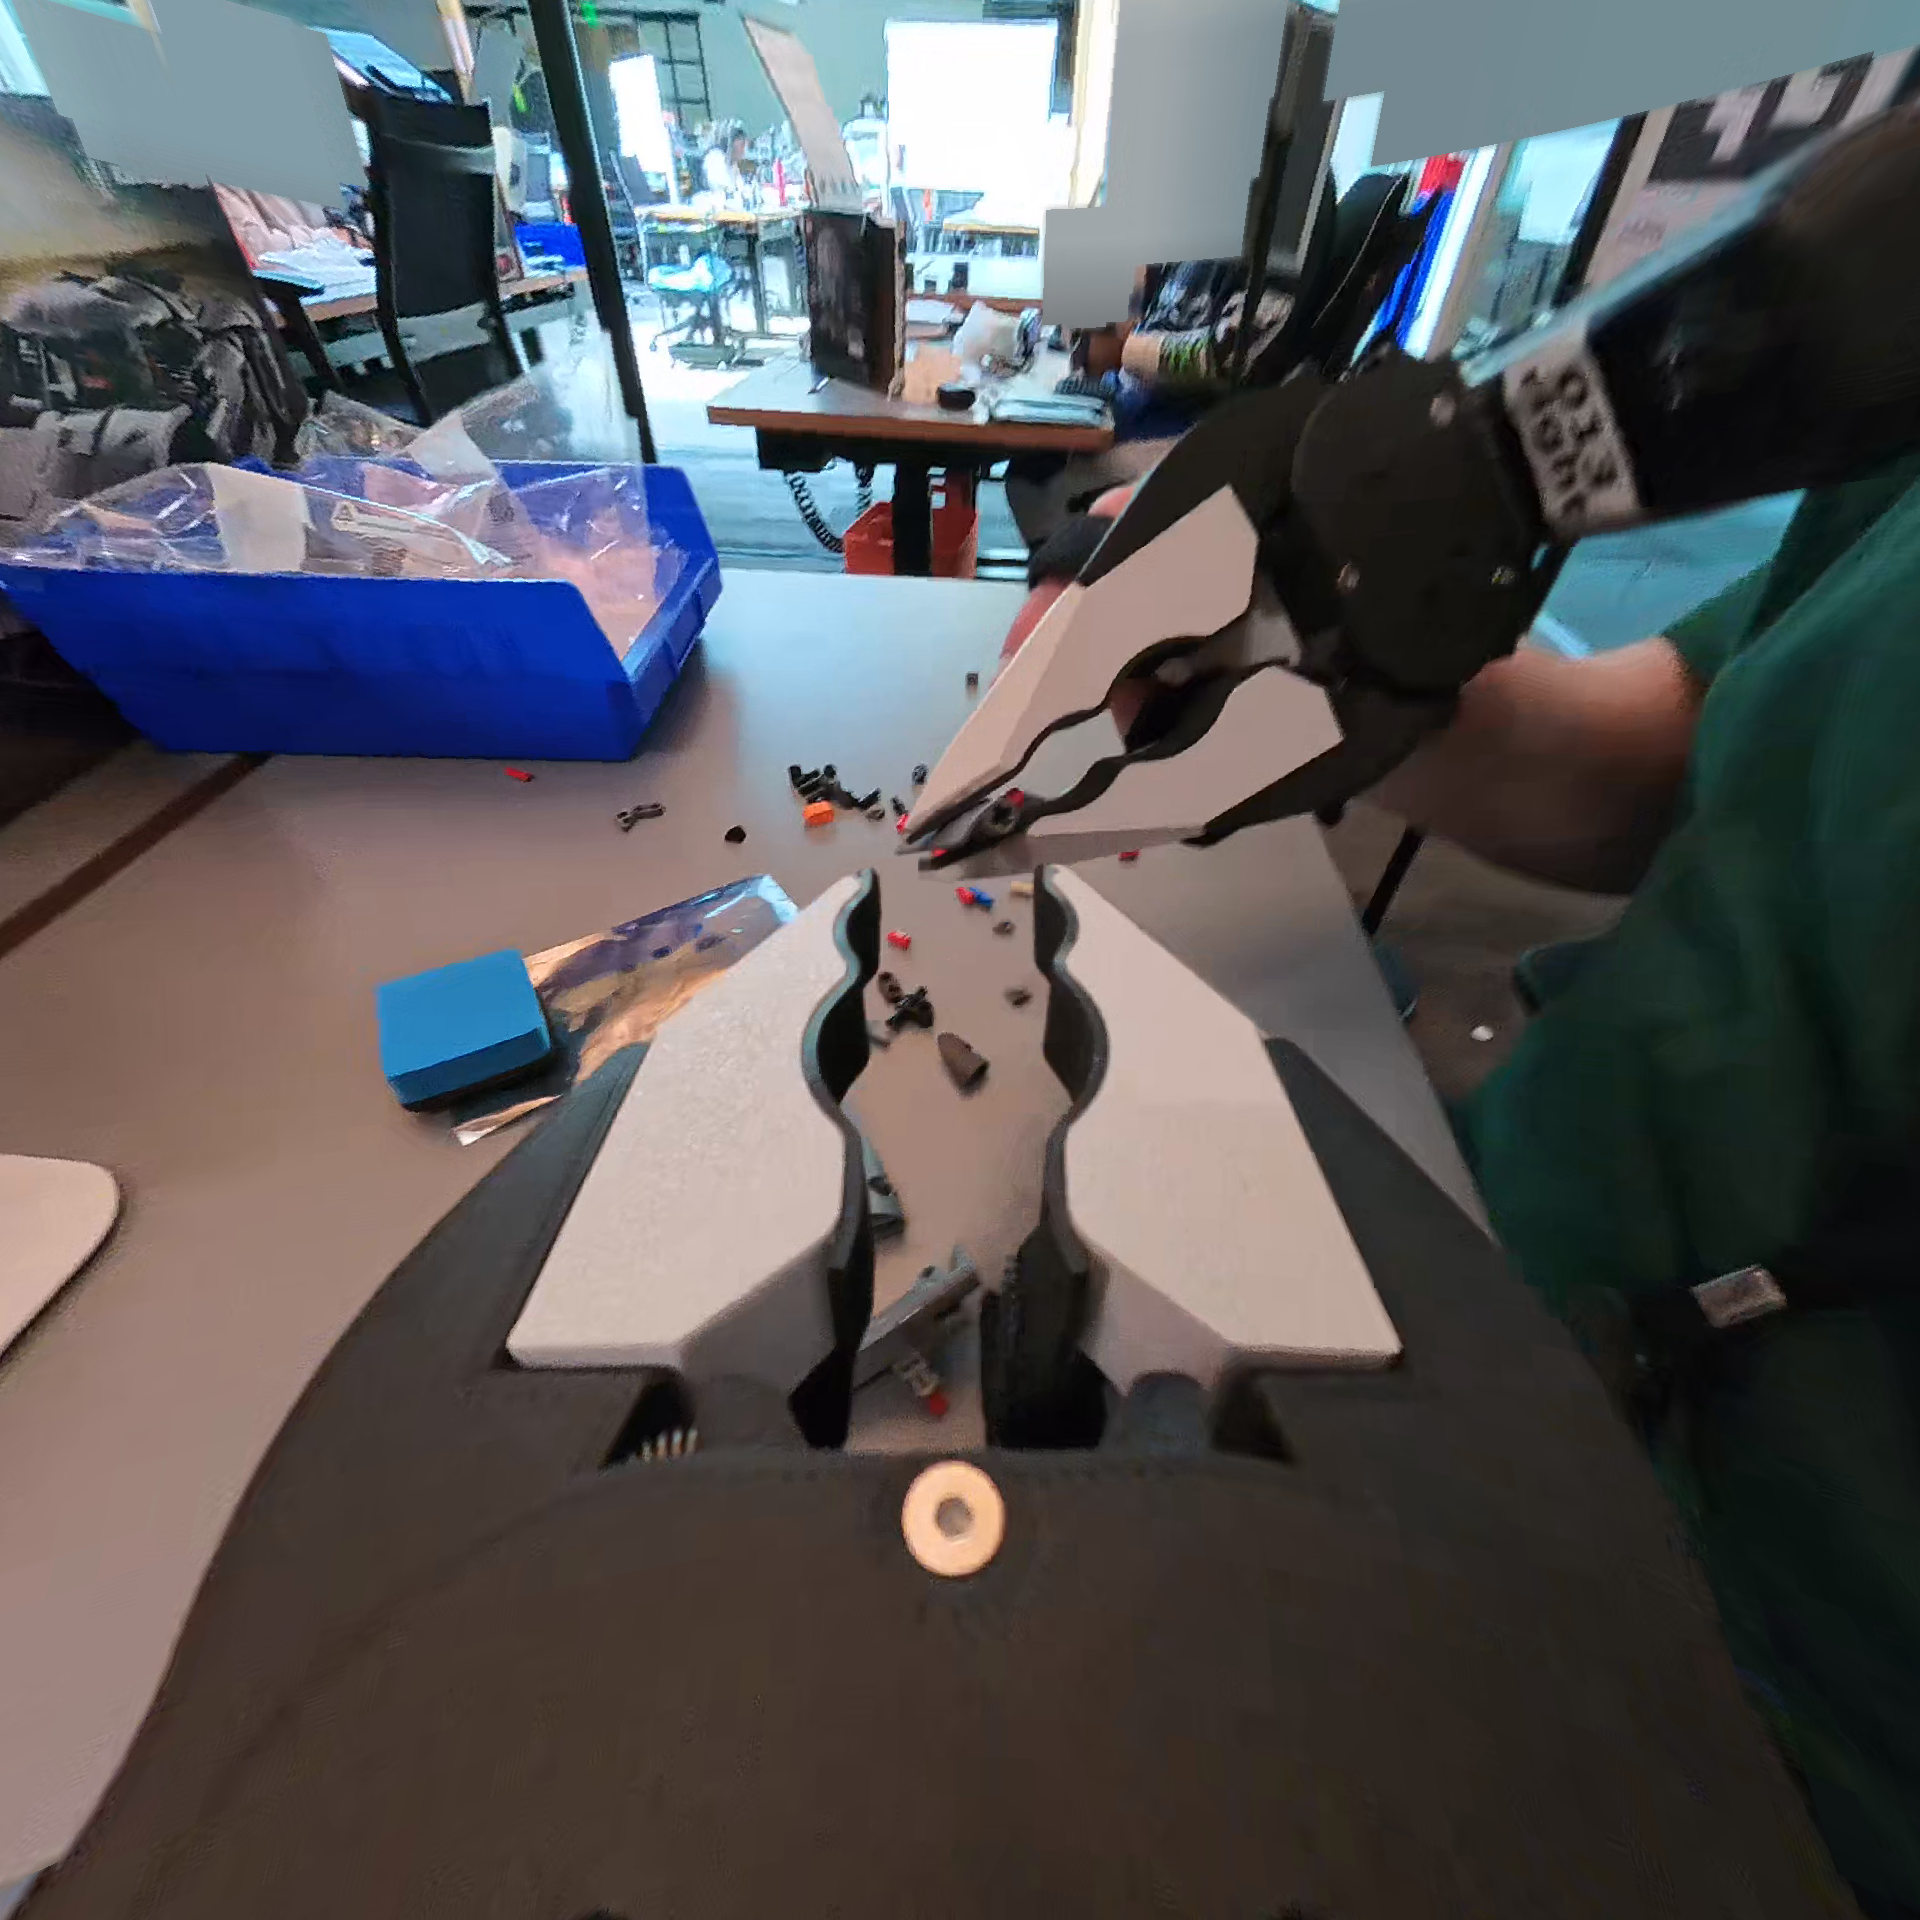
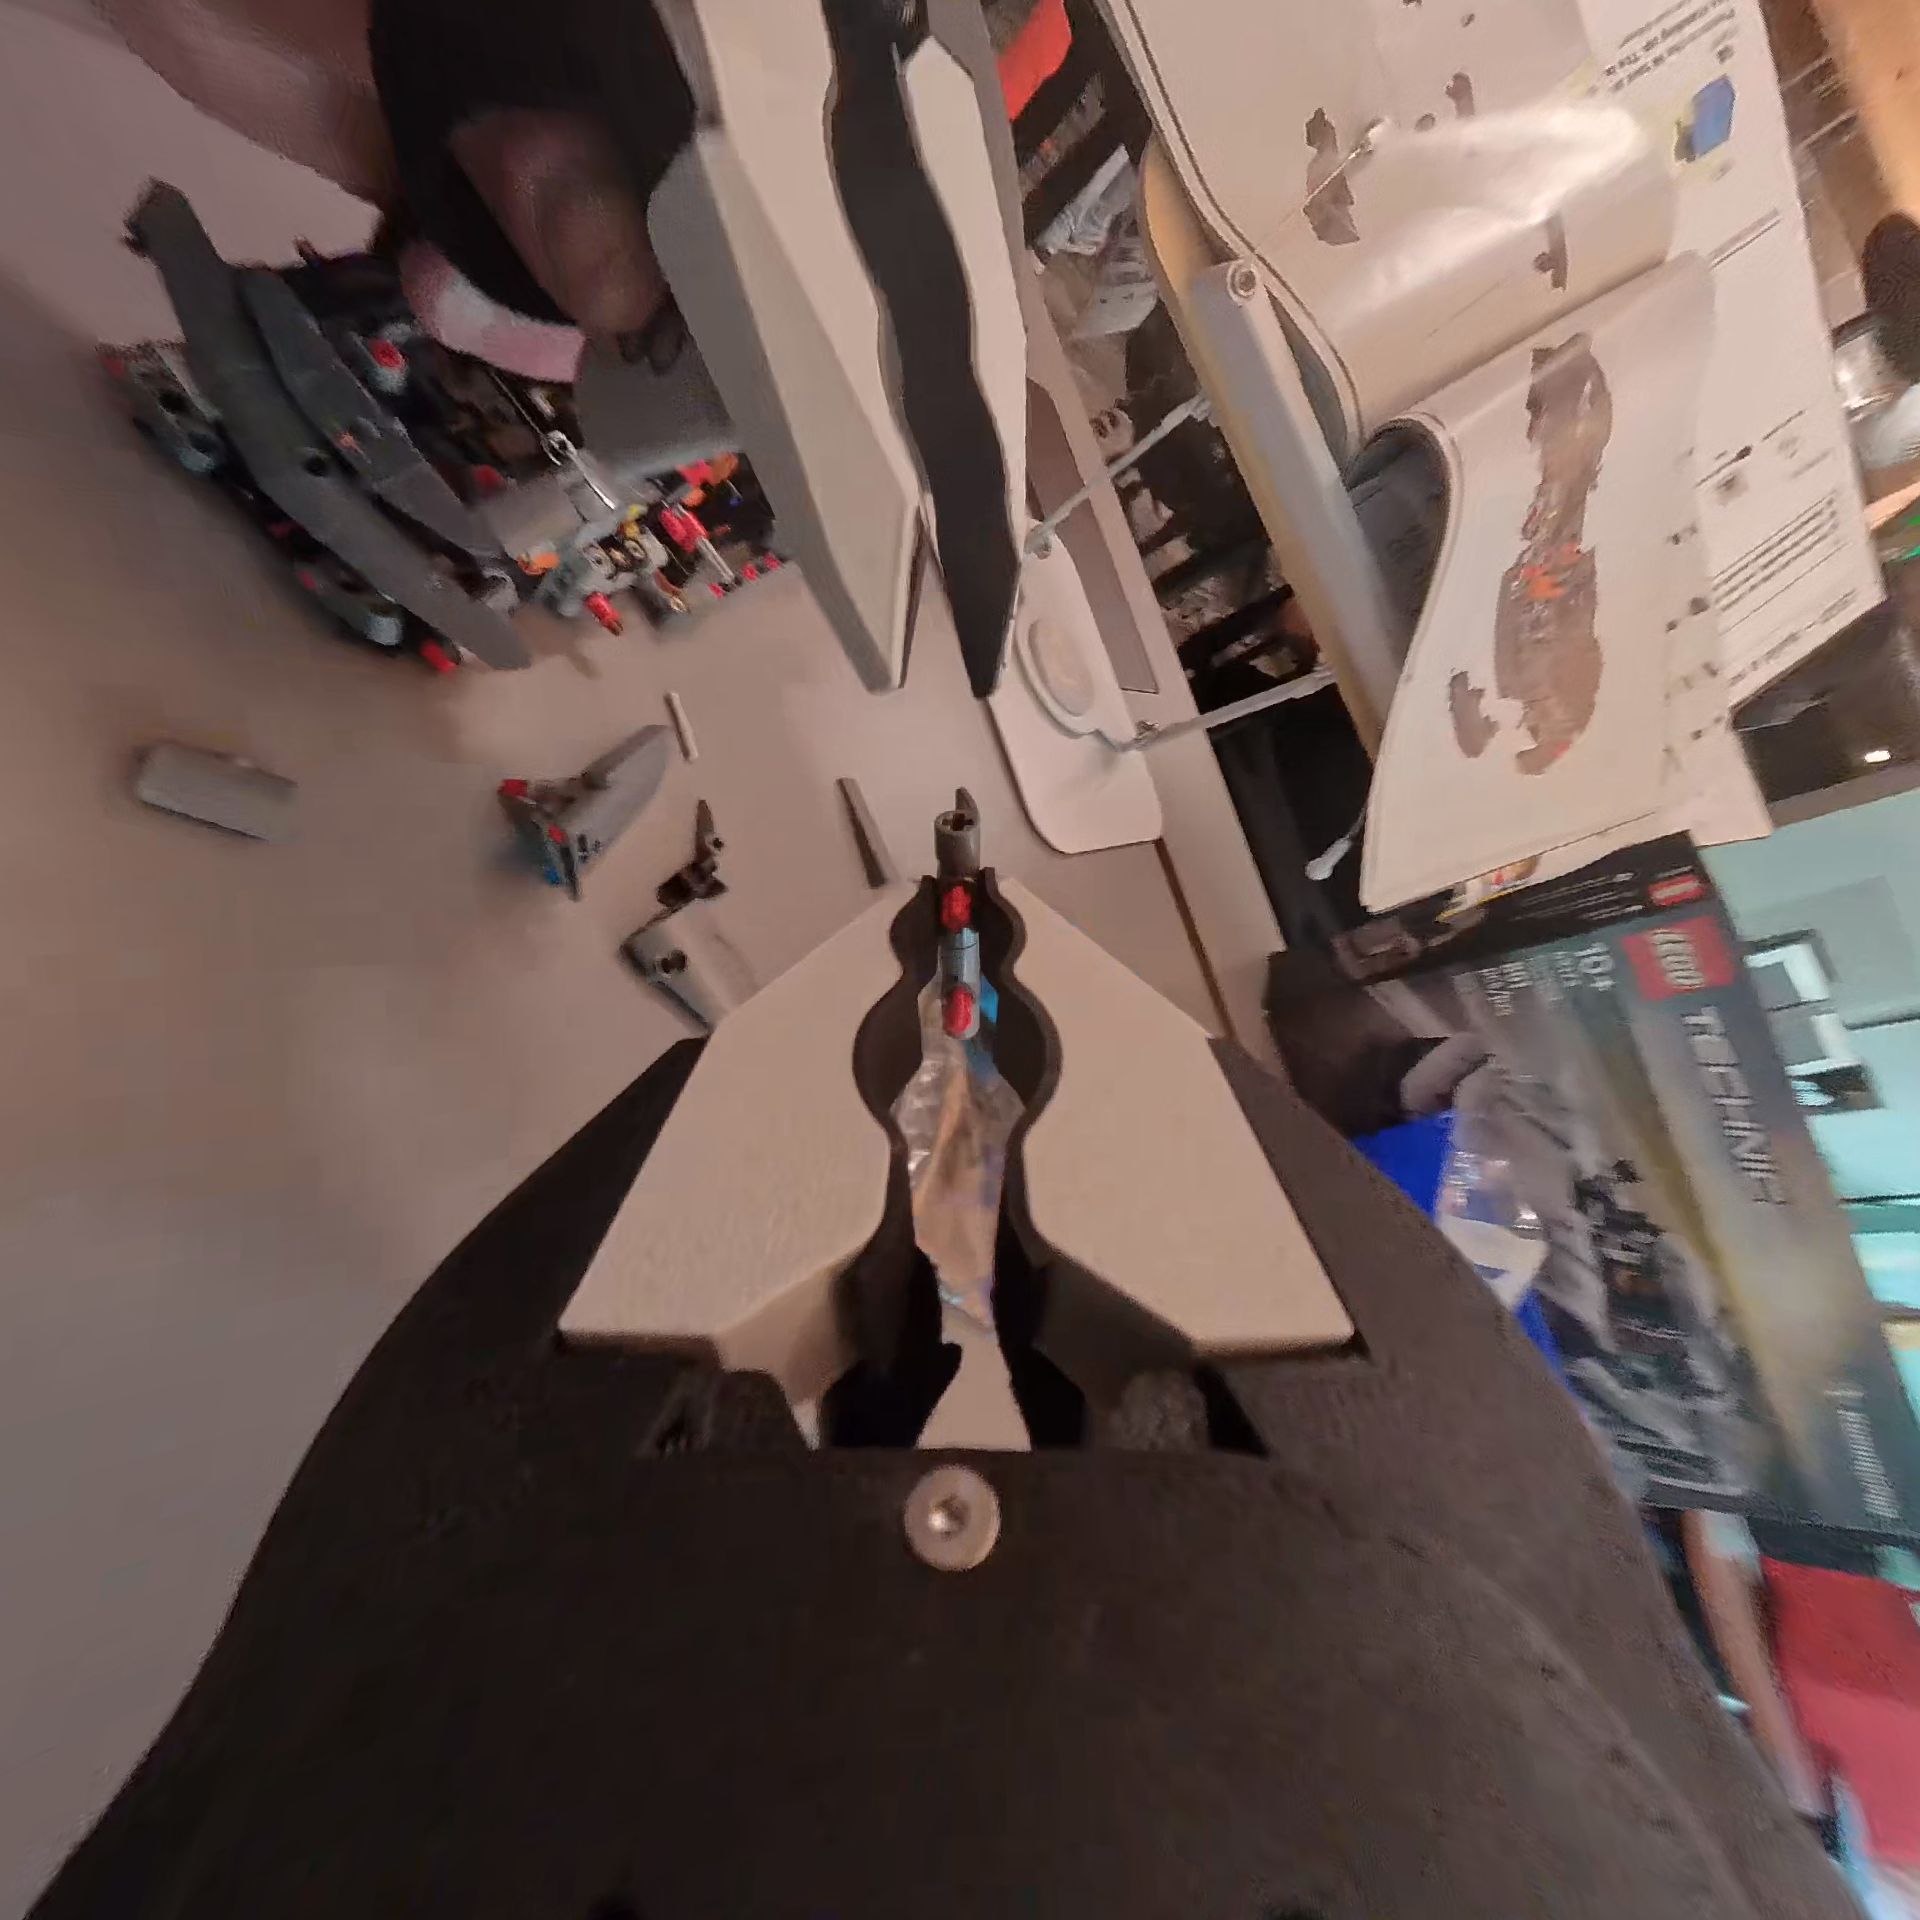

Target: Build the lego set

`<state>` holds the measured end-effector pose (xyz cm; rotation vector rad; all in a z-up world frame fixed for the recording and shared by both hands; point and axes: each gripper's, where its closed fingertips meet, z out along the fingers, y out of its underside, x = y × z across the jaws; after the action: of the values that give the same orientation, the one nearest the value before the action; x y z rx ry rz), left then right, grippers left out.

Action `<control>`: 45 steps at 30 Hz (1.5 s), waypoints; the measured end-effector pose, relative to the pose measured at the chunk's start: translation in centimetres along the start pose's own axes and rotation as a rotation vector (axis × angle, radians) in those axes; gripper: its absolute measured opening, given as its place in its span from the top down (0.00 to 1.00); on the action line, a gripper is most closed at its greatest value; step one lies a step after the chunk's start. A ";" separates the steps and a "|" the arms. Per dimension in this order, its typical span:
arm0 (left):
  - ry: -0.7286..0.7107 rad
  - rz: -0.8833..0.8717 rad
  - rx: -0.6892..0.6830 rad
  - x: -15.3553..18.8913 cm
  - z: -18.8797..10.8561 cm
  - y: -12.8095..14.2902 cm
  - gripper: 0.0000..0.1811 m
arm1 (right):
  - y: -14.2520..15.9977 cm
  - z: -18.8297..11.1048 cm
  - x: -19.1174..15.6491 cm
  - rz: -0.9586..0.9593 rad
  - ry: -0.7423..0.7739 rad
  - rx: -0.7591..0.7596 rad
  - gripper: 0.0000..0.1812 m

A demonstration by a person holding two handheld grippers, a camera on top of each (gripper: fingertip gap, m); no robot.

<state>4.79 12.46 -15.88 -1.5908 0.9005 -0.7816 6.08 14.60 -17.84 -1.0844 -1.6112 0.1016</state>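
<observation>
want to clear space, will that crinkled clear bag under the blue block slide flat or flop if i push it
Probably floppy: the clear bag is thin, creased film, so it should buckle rather than slide stiffly. The blue block rests on one corner, so that end likely stays pinned. It looks light and may drag small loose pieces.

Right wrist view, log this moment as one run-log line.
right hand-held gripper: shut on small lego assembly | left hand-held gripper: open, empty | loose lego pieces: scattered on table
</observation>
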 end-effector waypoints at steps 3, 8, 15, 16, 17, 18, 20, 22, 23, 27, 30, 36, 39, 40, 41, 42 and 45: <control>-0.009 -0.041 0.027 -0.2 -0.1 -0.4 0.85 | -1.0 0.4 0.6 -0.074 0.043 0.013 0.97; -0.042 -0.054 0.071 -1.0 -0.7 -1.0 0.85 | -2.4 0.9 0.9 -0.069 0.027 0.045 0.97; -0.074 0.017 0.077 -0.6 -1.2 -1.6 0.85 | -3.8 0.0 0.6 0.366 -0.250 0.201 0.97; -0.060 0.013 0.082 -0.3 -1.0 -1.7 0.85 | -4.0 -0.2 0.4 0.415 -0.285 0.231 0.98; -0.039 0.003 0.082 0.0 -0.8 -1.7 0.86 | -4.2 -0.4 0.2 0.455 -0.310 0.263 0.97; -0.019 -0.005 0.088 0.3 -0.6 -1.7 0.86 | -4.3 -0.5 0.1 0.497 -0.329 0.280 0.97; 0.037 -0.033 0.103 1.2 -0.3 -1.8 0.89 | -4.6 -0.8 -0.2 0.568 -0.360 0.312 0.97; 0.100 -0.043 0.113 2.4 -0.2 -1.8 0.96 | -4.9 -1.2 -0.9 0.602 -0.387 0.326 0.97; 0.116 -0.043 0.110 2.7 -0.2 -1.7 0.97 | -4.9 -1.4 -1.2 0.609 -0.385 0.326 0.97; 0.146 -0.030 0.088 4.3 0.2 -1.2 1.00 | -4.9 -2.7 -2.5 0.646 -0.352 0.316 0.97; 0.128 -0.042 0.053 5.1 1.1 -0.6 1.00 | -3.6 -3.6 -3.4 0.669 -0.274 0.267 0.94; 0.106 -0.146 0.072 5.5 2.6 -0.3 1.00 | -1.5 -5.3 -4.5 0.769 -0.237 0.245 0.97; 0.123 -0.200 0.084 5.6 3.5 0.1 1.00 | -0.9 -5.9 -4.3 0.868 -0.267 0.287 0.92; 0.123 -0.209 0.096 5.6 3.7 0.1 1.00 | -0.7 -5.9 -4.2 0.894 -0.273 0.292 0.92; 0.127 -0.220 0.102 5.6 4.0 0.1 1.00 | -0.3 -5.7 -4.2 0.907 -0.268 0.280 0.93; 0.127 -0.227 0.107 5.6 4.2 0.1 1.00 | -0.2 -5.7 -4.3 0.914 -0.282 0.281 0.97; 0.150 -0.245 0.140 5.8 4.5 -0.5 1.00 | -0.1 -6.0 -3.8 0.961 -0.290 0.320 0.97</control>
<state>11.57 9.68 -16.08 -1.5503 0.7462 -1.1252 10.63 9.18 -18.37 -1.5388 -1.1203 1.1507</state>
